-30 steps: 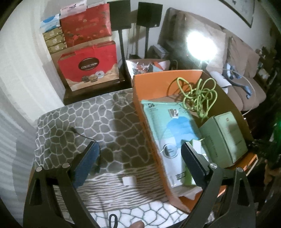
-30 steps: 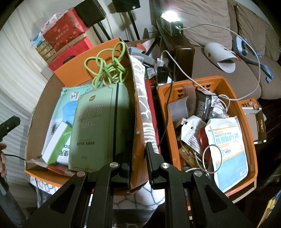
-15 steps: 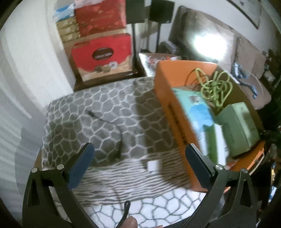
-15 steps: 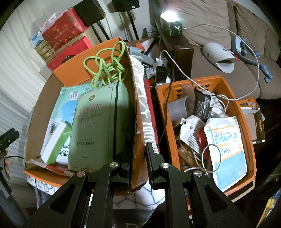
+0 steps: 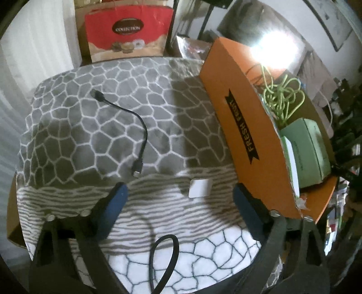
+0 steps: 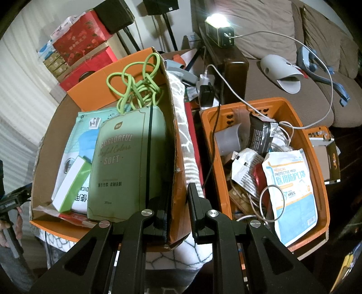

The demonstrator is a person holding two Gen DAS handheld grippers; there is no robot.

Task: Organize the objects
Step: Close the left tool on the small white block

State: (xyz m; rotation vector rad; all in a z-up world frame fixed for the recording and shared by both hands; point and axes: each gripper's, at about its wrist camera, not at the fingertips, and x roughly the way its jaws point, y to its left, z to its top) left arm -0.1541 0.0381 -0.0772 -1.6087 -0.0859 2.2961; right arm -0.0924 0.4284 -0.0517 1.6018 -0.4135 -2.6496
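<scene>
My left gripper [image 5: 179, 194] is open and empty above a grey patterned blanket [image 5: 95, 126]. A short black cable [image 5: 138, 126] lies just ahead of the left finger, and a small white card [image 5: 200, 188] lies between the fingers. An orange cardboard box [image 5: 246, 126] stands to the right, holding a green cord [image 6: 135, 86], a green tissue pack [image 6: 126, 162] and a mask pack [image 6: 74, 144]. My right gripper [image 6: 177, 199] is shut on the box's right wall [image 6: 175, 144].
An orange plastic basket [image 6: 316, 162] of cables and a medical mask bag [image 6: 291, 190] stands right of the box. Red gift boxes [image 5: 126, 29] sit behind the blanket. A sofa [image 6: 282, 95] and a lit lamp [image 6: 218, 20] are behind.
My left gripper has swung left and down, away from the box interior toward the blanket with the black cable and white card. The right gripper keeps its hold on the box wall.
</scene>
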